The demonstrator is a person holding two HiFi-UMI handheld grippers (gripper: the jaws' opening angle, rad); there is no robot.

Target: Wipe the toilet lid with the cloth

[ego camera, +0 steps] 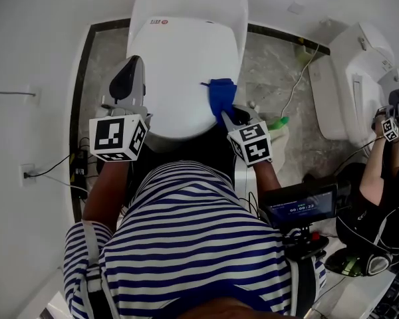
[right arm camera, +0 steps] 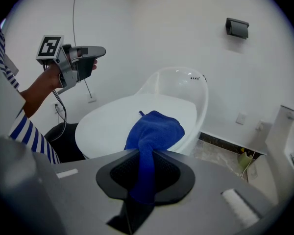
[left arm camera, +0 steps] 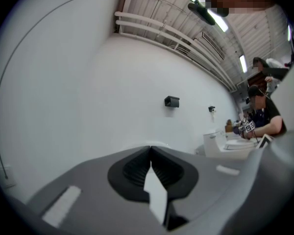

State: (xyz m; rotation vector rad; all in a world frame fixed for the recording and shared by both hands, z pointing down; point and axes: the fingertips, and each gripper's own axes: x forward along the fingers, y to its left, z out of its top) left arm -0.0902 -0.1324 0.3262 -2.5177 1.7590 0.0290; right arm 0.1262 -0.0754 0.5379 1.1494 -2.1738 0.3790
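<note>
The white toilet lid (ego camera: 179, 72) is closed, and it also shows in the right gripper view as the lid (right arm camera: 117, 121). A blue cloth (ego camera: 221, 94) lies bunched on the lid's right edge. My right gripper (ego camera: 229, 115) is shut on the blue cloth (right arm camera: 154, 133), which spills out between its jaws onto the lid. My left gripper (ego camera: 128, 80) hovers at the lid's left side, raised and pointing at the bare wall. Its jaws meet with nothing between them in the left gripper view (left arm camera: 150, 153).
A second white toilet (ego camera: 359, 78) stands at the right, where another person (ego camera: 379, 191) works with marked grippers. A green bottle (ego camera: 277, 121) lies on the marble floor. Cables and a wall socket (ego camera: 28, 174) sit at the left. A black device with a screen (ego camera: 299, 208) hangs at my waist.
</note>
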